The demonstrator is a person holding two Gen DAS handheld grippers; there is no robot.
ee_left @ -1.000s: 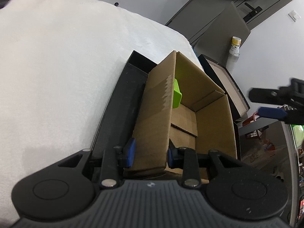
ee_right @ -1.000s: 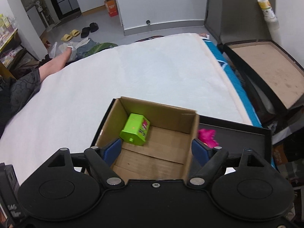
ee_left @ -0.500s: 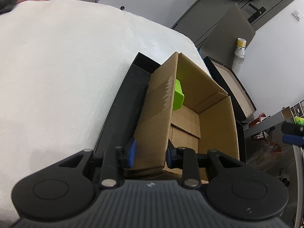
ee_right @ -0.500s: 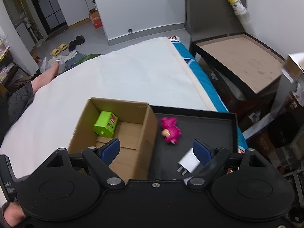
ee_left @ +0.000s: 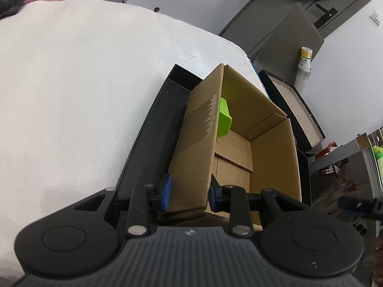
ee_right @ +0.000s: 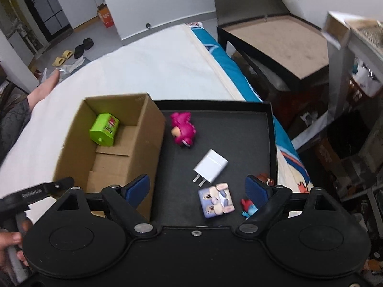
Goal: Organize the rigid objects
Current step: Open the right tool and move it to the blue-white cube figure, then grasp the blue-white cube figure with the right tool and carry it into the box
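Cardboard box (ee_right: 124, 143), black tray (ee_right: 239, 129), white bedsheet (ee_left: 71, 83)

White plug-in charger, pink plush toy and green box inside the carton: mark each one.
White plug-in charger (ee_right: 211, 165), right wrist view, top face.
Pink plush toy (ee_right: 183, 132), right wrist view, body.
Green box (ee_right: 104, 129), right wrist view, top face.

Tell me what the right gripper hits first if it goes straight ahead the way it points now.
Most likely the white charger on the black tray: it lies about midway ahead of the open right gripper. The cartoon cube sits nearer but may pass beneath; depth is unclear from this view.
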